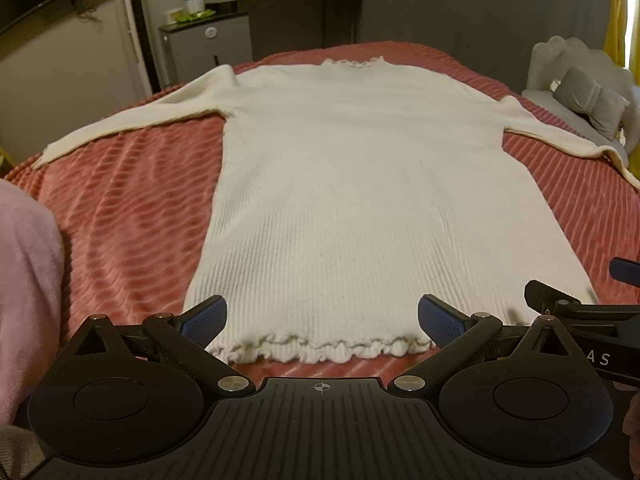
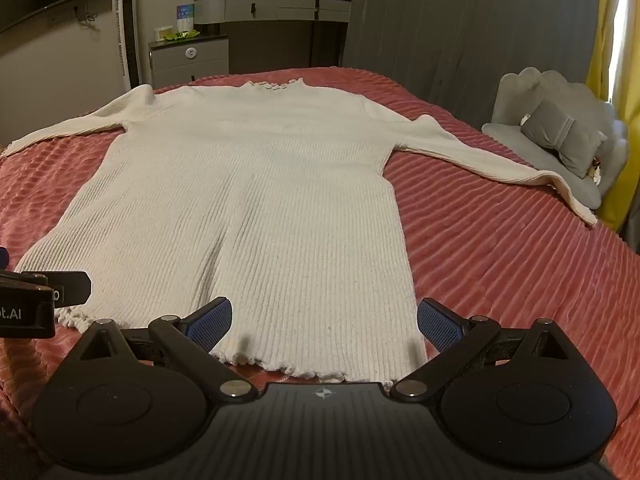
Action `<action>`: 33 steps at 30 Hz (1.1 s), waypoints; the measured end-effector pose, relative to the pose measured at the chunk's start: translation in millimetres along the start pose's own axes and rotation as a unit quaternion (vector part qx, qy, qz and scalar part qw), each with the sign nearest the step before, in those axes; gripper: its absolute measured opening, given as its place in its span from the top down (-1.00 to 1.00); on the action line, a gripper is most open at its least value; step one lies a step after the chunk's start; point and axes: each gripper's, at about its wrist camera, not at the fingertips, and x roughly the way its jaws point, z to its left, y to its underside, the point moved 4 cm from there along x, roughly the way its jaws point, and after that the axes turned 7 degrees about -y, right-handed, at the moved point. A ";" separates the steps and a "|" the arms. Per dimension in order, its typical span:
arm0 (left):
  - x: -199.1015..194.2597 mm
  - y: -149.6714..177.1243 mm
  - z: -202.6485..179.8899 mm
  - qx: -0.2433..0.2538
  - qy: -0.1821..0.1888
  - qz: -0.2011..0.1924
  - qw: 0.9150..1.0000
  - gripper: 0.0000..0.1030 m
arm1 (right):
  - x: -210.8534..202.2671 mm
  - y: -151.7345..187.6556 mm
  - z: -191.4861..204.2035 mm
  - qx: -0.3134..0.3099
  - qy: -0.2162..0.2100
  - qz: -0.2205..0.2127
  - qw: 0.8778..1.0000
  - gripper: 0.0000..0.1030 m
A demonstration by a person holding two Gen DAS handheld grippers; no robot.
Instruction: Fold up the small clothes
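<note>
A cream ribbed long-sleeved top (image 1: 352, 184) (image 2: 248, 200) lies flat on a pink-red bedspread (image 1: 120, 216) (image 2: 500, 248), both sleeves spread sideways, collar far, ruffled hem near. My left gripper (image 1: 322, 320) hovers over the hem's left half, open wide, nothing between its blue pads. My right gripper (image 2: 324, 322) stands over the hem's right corner, also open and empty. Each gripper shows at the edge of the other's view: the right gripper (image 1: 580, 308), the left gripper (image 2: 44, 292).
A pink cloth (image 1: 24, 292) lies at the near left. Beside the bed on the right stands a grey shell-shaped chair (image 2: 560, 136) with a cushion. Behind the bed are a grey dresser (image 2: 272, 12), a small cabinet (image 2: 188, 60) and a grey curtain (image 2: 460, 40).
</note>
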 end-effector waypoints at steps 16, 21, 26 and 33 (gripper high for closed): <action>2.3 0.6 1.9 -0.007 0.003 0.009 1.000 -1.00 | 2.9 -1.5 0.3 -0.001 -0.002 0.000 1.000 -0.92; 2.3 0.2 2.0 -0.006 0.002 0.010 1.000 -1.00 | 3.1 -1.3 2.4 -0.001 -0.002 0.000 1.000 -0.92; 2.5 0.4 2.3 -0.006 0.002 0.010 1.000 -1.00 | 2.7 -1.1 2.1 -0.001 -0.002 0.000 1.000 -0.92; 2.4 0.4 2.2 -0.006 0.002 0.010 1.000 -1.00 | 2.4 -1.1 2.8 -0.001 -0.002 0.000 1.000 -0.92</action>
